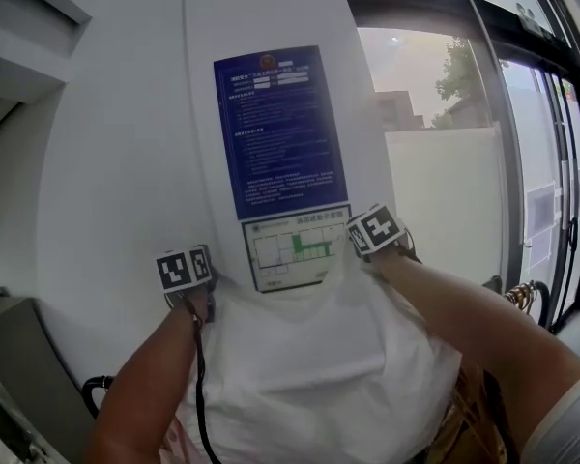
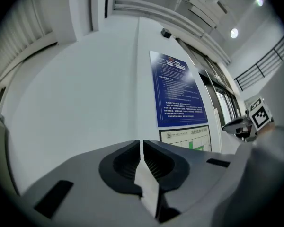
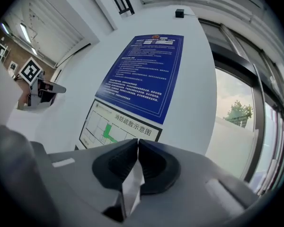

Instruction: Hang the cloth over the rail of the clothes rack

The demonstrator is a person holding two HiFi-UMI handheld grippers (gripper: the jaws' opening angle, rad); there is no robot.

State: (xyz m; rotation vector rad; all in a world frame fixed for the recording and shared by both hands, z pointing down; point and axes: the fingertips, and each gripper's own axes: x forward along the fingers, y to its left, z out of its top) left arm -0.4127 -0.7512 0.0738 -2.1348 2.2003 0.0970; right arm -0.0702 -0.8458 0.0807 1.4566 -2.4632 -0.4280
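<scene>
A white cloth (image 1: pixel 319 365) hangs spread between my two grippers, held up in front of a white pillar. My left gripper (image 1: pixel 195 283) pinches its upper left corner and my right gripper (image 1: pixel 372 240) its upper right corner, a little higher. In the left gripper view the jaws (image 2: pixel 142 148) are shut on a fold of the cloth (image 2: pixel 146 183), and the right gripper (image 2: pixel 251 122) shows at the far right. In the right gripper view the jaws (image 3: pixel 137 148) are likewise shut on the cloth (image 3: pixel 131 188). No rail of a clothes rack shows in any view.
The white pillar (image 1: pixel 126 162) stands close ahead with a blue poster (image 1: pixel 280 129) and a floor-plan sign (image 1: pixel 295 245) on it. Tall windows (image 1: pixel 445 143) run along the right. A grey cabinet (image 1: pixel 10 356) sits at lower left, and metal parts (image 1: pixel 524 296) at lower right.
</scene>
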